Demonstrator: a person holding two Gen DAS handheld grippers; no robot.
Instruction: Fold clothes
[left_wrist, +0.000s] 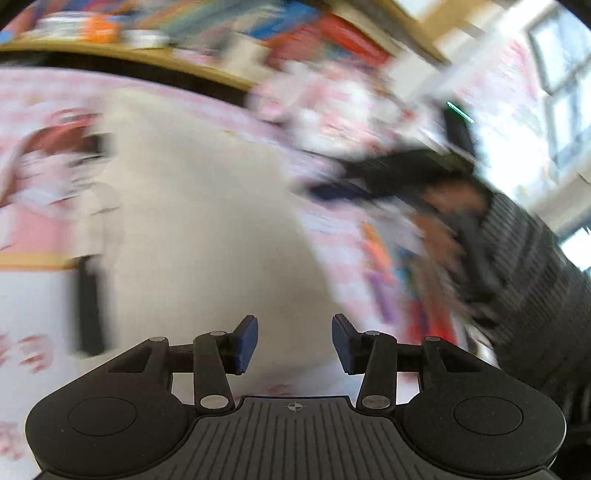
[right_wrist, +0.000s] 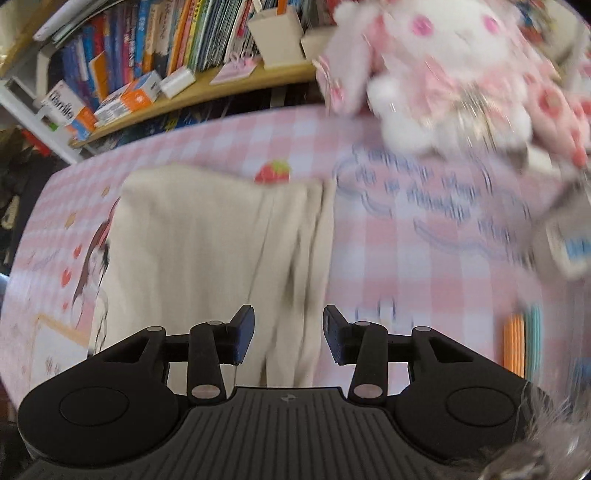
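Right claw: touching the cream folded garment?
Cannot tell. In the right wrist view the open right claw frames the cream folded garment, but motion blur and the head-on angle hide any gap or contact.

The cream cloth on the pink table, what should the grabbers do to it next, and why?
Probably lower the right gripper onto the cream cloth and pinch its rumpled right edge. Both it and the left gripper are open and hold nothing, and the cloth already lies partly folded on the pink checked table.
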